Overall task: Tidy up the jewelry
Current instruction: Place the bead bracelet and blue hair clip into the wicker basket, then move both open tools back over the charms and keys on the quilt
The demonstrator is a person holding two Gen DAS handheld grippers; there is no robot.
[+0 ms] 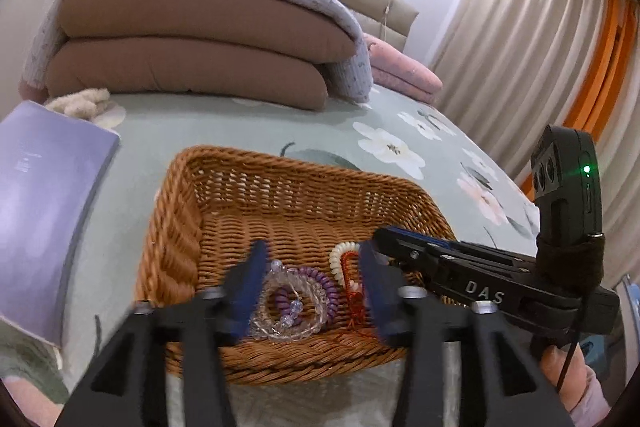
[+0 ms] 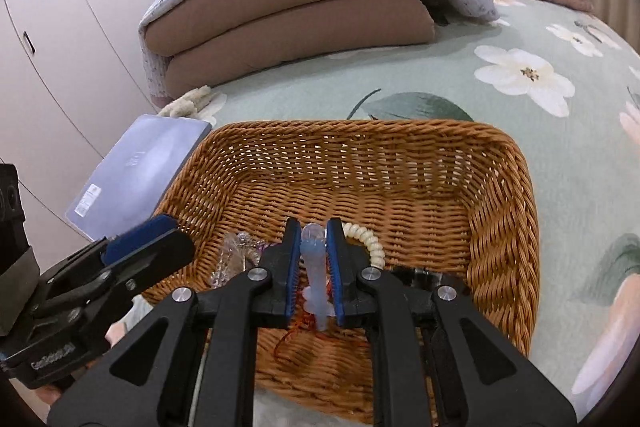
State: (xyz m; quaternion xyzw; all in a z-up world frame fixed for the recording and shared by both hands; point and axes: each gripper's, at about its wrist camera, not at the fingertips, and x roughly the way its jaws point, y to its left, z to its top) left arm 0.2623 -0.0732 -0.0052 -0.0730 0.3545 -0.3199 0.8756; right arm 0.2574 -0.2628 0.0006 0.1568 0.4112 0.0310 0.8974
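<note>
Right wrist: right gripper (image 2: 314, 267) jaws clamp pale-blue hairpin (image 2: 316, 267) over basket (image 2: 500, 227), left gripper (image 1: 310, 291) jaws wide, empty.

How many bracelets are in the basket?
3 that I can see in the basket: clear bead bracelet, purple coil bracelet overlapping it, white bead bracelet to their right. The fingers may hide more.

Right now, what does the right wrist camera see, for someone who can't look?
The right gripper is shut on a pale blue translucent hair clip above a brown woven wicker basket, which sits on a flowered green bedspread.
</note>
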